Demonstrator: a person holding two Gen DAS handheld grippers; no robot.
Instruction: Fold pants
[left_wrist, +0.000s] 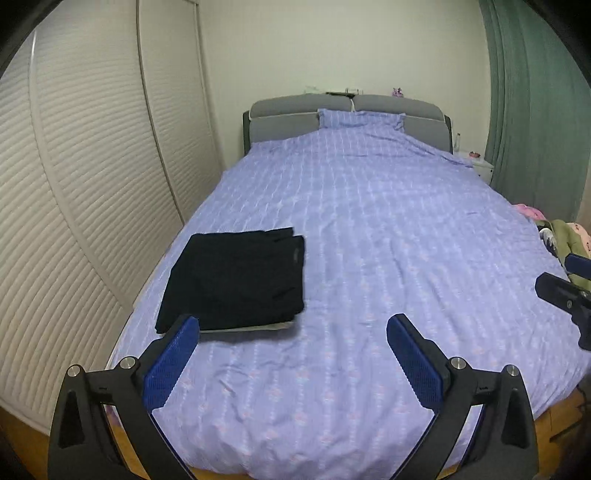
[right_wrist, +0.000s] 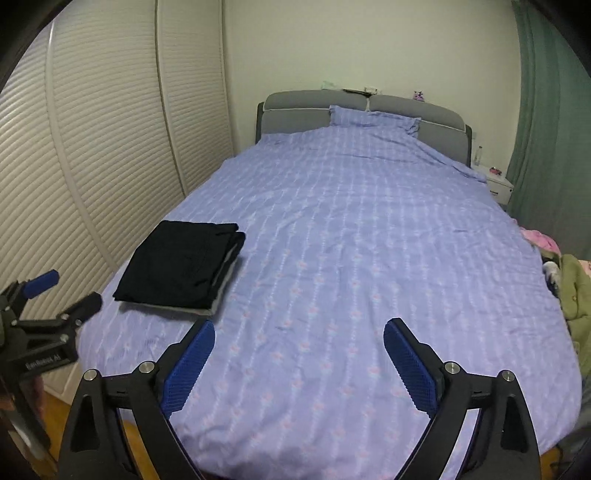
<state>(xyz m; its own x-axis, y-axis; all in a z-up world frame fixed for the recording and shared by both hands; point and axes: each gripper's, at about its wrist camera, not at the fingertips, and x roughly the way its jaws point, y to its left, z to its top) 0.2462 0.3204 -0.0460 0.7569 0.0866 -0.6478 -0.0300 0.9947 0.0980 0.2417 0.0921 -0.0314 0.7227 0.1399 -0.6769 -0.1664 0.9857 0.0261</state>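
Pants, 1 black pair folded into a flat rectangle (left_wrist: 234, 277), lie on the lavender patterned bedspread (left_wrist: 369, 240) of the bed, toward the bed's foot and close to its wardrobe-side edge; under the black pair 1 thin grey folded layer (right_wrist: 218, 291) shows along the near and inner edges, and what garment it is I cannot tell; 2 hand-held claws hang over the bed's foot end, both apart from the pants; the left gripper (left_wrist: 293, 328) stands wide, its 2 blue ribbed pads (left_wrist: 170, 365) spread with only bedspread between them, the left pad's tip just in front of the near edge of the folded pair without a visible touch; the right gripper (right_wrist: 299, 332) is likewise wide, 2 blue pads (right_wrist: 190, 363) splayed over bare bedspread, nearer the bed's middle line than the pants; each claw also shows at the margin of the other's view, fingers parted; at the bed's head 1 grey padded headboard (left_wrist: 288, 118) carries 1 pillow (left_wrist: 360, 117) in the same lavender cloth; beside the bed on the pants' side runs a white louvred wardrobe (left_wrist: 74, 184); on the opposite side hangs 1 green curtain (left_wrist: 532, 110), with 1 small white nightstand (right_wrist: 498, 184) by the bed's head and a heap of pink and olive clothes (right_wrist: 570, 291) by the bed's edge.
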